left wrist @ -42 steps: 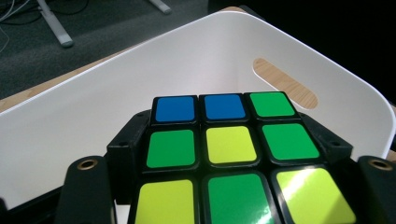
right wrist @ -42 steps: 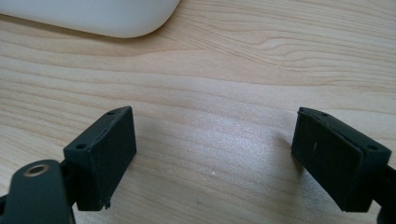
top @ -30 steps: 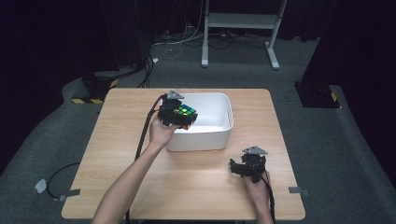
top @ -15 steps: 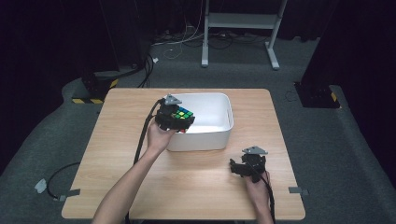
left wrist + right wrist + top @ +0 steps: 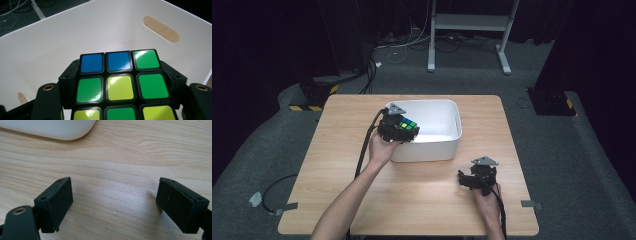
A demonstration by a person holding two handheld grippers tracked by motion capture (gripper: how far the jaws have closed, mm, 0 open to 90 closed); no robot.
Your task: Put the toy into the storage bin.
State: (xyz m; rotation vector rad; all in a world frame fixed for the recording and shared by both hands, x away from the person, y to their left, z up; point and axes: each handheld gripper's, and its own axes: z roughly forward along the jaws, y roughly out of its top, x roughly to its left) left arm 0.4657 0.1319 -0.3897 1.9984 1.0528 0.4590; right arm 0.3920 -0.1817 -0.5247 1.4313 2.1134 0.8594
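Observation:
A scrambled puzzle cube (image 5: 407, 124) with green, yellow and blue stickers sits between the jaws of my left gripper (image 5: 404, 131), which is shut on it. The jaws have just been closing a little tighter on the cube. It hangs over the near left part of a white plastic bin (image 5: 453, 108). In the left gripper view the cube (image 5: 120, 87) is clamped on both sides by my left gripper (image 5: 122, 76), with the bin's inner wall (image 5: 75, 32) behind it. My right gripper (image 5: 464, 180) rests low over the table, open with nothing in it (image 5: 115, 202).
The wooden table (image 5: 337, 135) carries the bin at its middle back. The bin's rounded corner (image 5: 62, 130) lies ahead of the right gripper. The bin has oval handle slots (image 5: 161, 32). Cables trail from both grippers toward the person.
The left gripper and cube have shifted slightly down and toward the person at the bin's near left edge. The right gripper has stayed put.

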